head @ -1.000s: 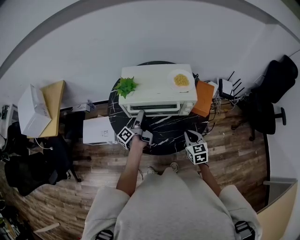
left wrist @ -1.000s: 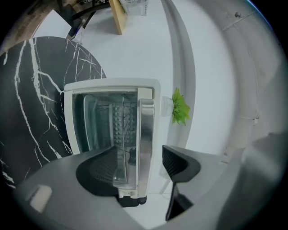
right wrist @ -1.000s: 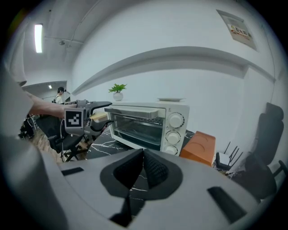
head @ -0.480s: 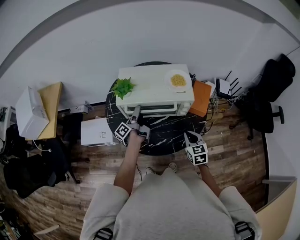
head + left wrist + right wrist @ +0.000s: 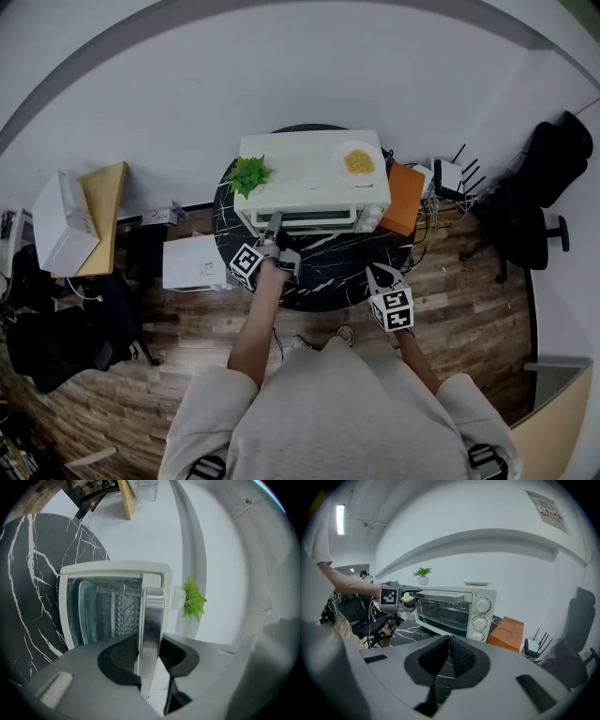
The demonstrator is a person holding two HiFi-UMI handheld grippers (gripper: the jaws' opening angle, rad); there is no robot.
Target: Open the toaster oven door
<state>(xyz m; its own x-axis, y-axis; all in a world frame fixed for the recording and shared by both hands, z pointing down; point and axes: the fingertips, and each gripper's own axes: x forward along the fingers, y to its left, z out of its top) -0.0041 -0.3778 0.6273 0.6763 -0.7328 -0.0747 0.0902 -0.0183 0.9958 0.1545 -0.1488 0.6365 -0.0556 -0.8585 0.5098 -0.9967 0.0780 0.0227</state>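
I can't read any text from here; the one poster (image 5: 549,511), high above the toaster oven (image 5: 454,611), is too small to make out.

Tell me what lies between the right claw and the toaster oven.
Only a bare stretch of black marbled tabletop separates the right claw from the toaster oven. The head view shows it best.
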